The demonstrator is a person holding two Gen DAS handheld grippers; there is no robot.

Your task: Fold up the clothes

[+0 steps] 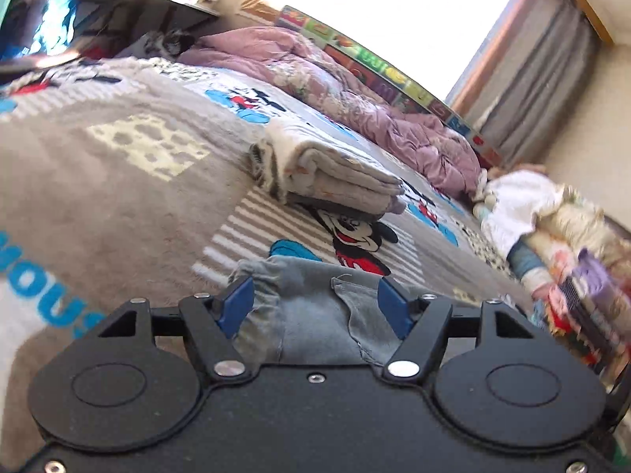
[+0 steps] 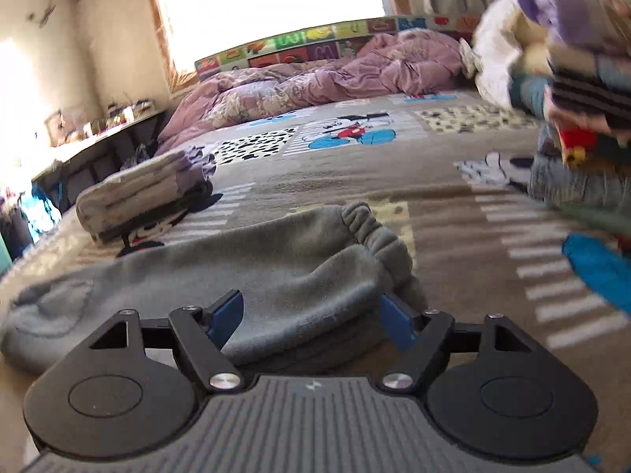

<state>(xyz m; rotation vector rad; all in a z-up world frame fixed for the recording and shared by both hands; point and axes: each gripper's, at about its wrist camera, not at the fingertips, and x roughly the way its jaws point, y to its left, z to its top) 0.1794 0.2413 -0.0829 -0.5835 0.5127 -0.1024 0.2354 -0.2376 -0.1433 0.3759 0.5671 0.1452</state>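
A grey fleece garment (image 2: 252,260) with a gathered elastic cuff (image 2: 378,236) lies on the Mickey Mouse bedspread (image 2: 394,181). My right gripper (image 2: 311,315) is open, its blue fingers on either side of the grey cloth near the cuff. In the left wrist view another end of the grey garment (image 1: 311,307) lies between the blue fingers of my left gripper (image 1: 315,299), which is also open. A folded stack of beige clothes (image 1: 327,169) lies on the bed beyond; it also shows in the right wrist view (image 2: 146,193).
A heap of unfolded clothes (image 2: 572,90) sits at the right of the bed, also in the left wrist view (image 1: 560,236). A crumpled pink quilt (image 1: 355,90) lies along the window side. A cluttered desk (image 2: 90,138) stands left of the bed.
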